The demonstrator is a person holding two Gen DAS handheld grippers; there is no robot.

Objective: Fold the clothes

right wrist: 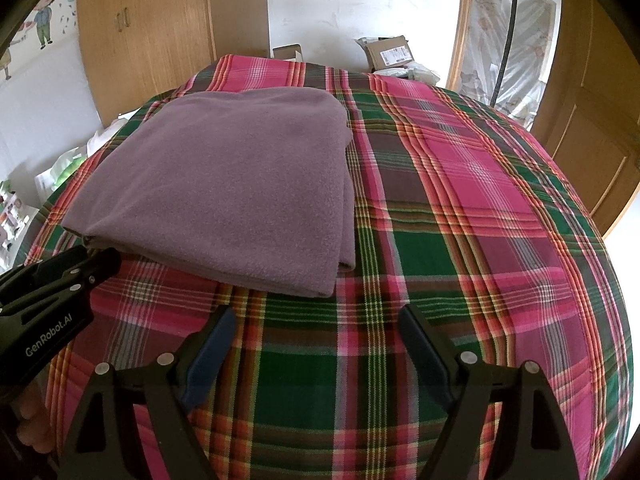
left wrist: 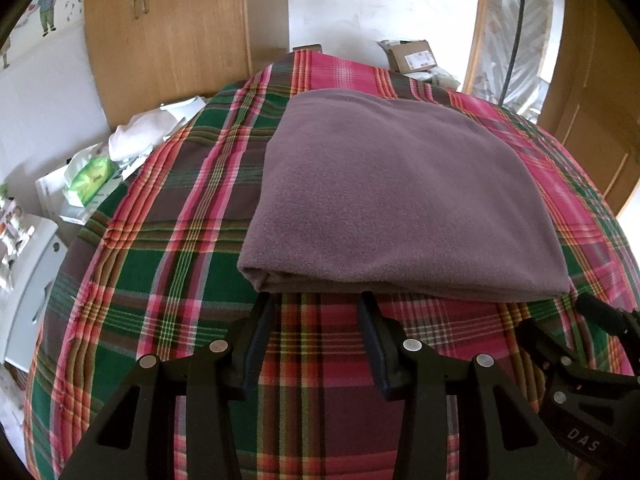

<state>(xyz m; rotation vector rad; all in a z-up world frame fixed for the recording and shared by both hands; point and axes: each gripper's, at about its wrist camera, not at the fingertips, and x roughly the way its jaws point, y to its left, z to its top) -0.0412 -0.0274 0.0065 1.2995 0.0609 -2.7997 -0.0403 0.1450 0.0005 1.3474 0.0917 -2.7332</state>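
Tissues (left wrist: 89,178) are sitting off the bed's left edge. Left gripper (left wrist: 316,304) is hovering with fingers spread, tips just at the near edge of the folded purple cloth (left wrist: 400,192) lying on the plaid bedspread (right wrist: 460,240). Right gripper (right wrist: 320,320) is hanging spread wide over bare plaid, near the cloth's right corner.

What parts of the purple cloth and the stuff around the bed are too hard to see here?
- Purple garment: both views show only its top; what kind of clothing it is stays hidden inside the folds.
- Box label: too small to read in the right wrist view.
- Clutter beside the bed: partly cut off by the plaid bedspread in the left wrist view.
- Left gripper and right gripper: both open, empty.
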